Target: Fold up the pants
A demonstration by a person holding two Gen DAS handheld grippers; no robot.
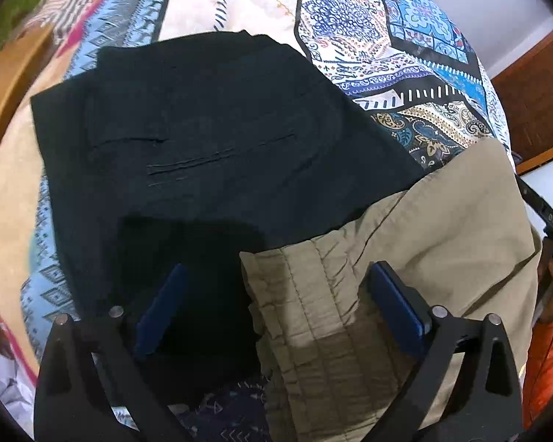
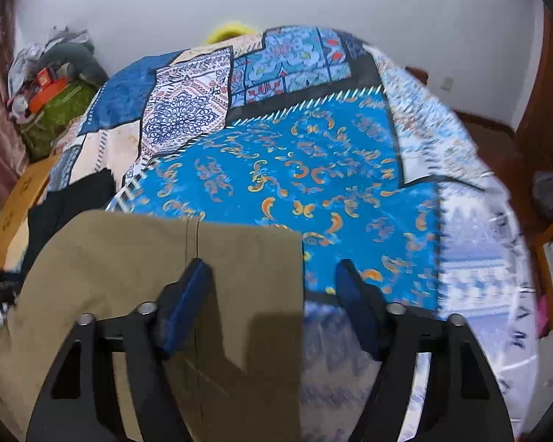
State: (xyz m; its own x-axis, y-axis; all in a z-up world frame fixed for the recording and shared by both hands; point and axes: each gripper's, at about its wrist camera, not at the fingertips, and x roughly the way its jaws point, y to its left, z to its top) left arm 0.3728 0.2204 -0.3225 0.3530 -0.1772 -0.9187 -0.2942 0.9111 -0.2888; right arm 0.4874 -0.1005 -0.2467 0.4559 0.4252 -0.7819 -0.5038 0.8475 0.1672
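Khaki pants (image 1: 416, 243) lie on the patterned bedspread, their gathered elastic waistband (image 1: 313, 305) between my left gripper's fingers. My left gripper (image 1: 276, 294) is open, straddling the waistband's left corner. In the right wrist view the khaki pants (image 2: 129, 258) show a straight far edge and a right edge. My right gripper (image 2: 272, 287) is open, its left finger (image 2: 188, 302) over the khaki cloth, its right finger (image 2: 357, 309) over the bedspread. A dark folded garment (image 1: 202, 140) lies beyond and left of the khaki pants.
The blue patchwork bedspread (image 2: 313, 169) covers the bed. A cardboard box (image 1: 7, 88) stands at the left edge. A cluttered green-covered stand (image 2: 55, 99) sits by the far left wall. Wooden furniture (image 1: 534, 103) is at the right. A person in orange (image 1: 549, 353) is at the right edge.
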